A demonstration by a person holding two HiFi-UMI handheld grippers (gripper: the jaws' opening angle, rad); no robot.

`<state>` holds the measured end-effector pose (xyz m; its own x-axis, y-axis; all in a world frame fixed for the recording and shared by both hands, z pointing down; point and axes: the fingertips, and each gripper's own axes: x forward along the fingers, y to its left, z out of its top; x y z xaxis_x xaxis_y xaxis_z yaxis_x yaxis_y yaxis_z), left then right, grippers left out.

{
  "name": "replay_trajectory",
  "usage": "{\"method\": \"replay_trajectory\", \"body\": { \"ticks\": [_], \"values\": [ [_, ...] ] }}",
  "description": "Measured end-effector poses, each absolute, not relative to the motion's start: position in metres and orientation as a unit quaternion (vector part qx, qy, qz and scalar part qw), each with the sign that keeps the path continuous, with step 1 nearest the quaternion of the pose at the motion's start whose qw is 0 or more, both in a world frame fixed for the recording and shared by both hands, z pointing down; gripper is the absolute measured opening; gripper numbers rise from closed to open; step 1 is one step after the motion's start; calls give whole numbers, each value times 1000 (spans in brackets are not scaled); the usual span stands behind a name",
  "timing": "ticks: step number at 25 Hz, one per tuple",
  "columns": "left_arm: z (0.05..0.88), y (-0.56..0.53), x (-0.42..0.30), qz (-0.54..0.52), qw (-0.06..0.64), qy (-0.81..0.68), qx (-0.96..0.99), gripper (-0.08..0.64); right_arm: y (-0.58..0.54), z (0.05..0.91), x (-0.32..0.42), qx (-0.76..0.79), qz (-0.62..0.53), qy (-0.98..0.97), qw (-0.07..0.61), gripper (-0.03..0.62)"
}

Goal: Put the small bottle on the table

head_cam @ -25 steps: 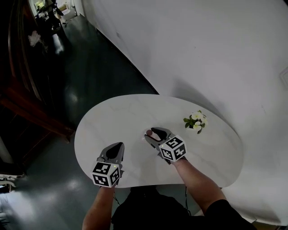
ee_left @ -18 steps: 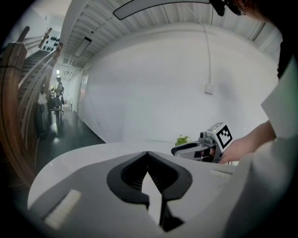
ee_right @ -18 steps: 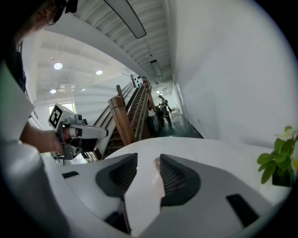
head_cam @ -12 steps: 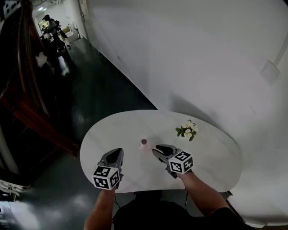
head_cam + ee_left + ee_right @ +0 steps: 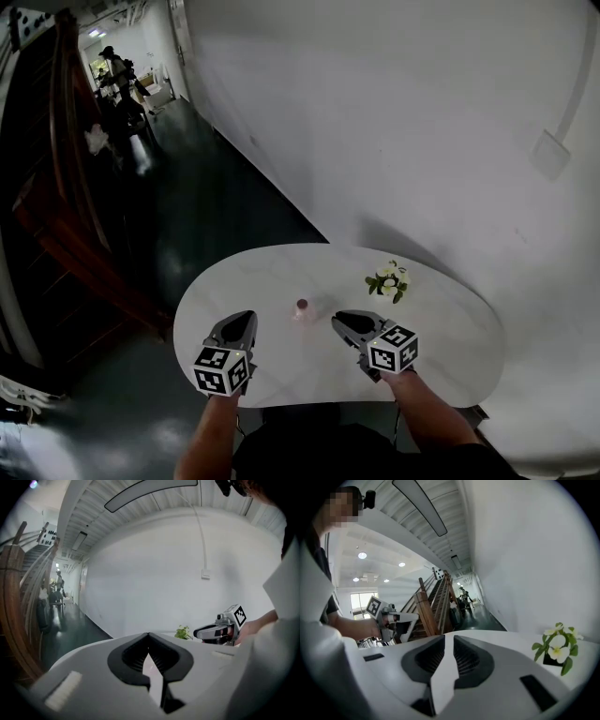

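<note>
Small bottle [image 5: 301, 307] with a pinkish cap stands upright on the white oval table [image 5: 450, 328], roughly central and clear of every edge, slightly ahead of and between your two grippers. Your right gripper [image 5: 343, 321] sits just to the bottle's right, apart from it, its fingers only a narrow gap apart with nothing between them. Your left gripper [image 5: 244, 321] sits to the bottle's left, its fingers pressed together and empty. A small sprig of white flowers [image 5: 388, 280] stands further right, well away from the bottle. The main risk now looks like a stray knock. The bottle seems light and narrow-based, so swinging either gripper inward as you withdraw could tip it or send it rolling toward the near edge. Compared with a second ago, your right gripper was then spread wide around the bottle. It has since let go and pulled back to the right, its fingers have just been closing on nothing, and the bottle has kept its place.
</note>
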<state>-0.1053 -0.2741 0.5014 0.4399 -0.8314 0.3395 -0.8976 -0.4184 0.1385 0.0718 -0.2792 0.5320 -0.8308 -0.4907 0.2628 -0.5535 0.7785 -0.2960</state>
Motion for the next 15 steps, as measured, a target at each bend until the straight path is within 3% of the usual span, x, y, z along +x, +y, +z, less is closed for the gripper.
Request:
{"method": "replay_trajectory", "body": {
  "ticks": [15],
  "values": [
    [467, -300, -177, 87, 120, -501, 852, 11, -284, 463, 40, 328, 141, -934, 35, 20]
  ]
}}
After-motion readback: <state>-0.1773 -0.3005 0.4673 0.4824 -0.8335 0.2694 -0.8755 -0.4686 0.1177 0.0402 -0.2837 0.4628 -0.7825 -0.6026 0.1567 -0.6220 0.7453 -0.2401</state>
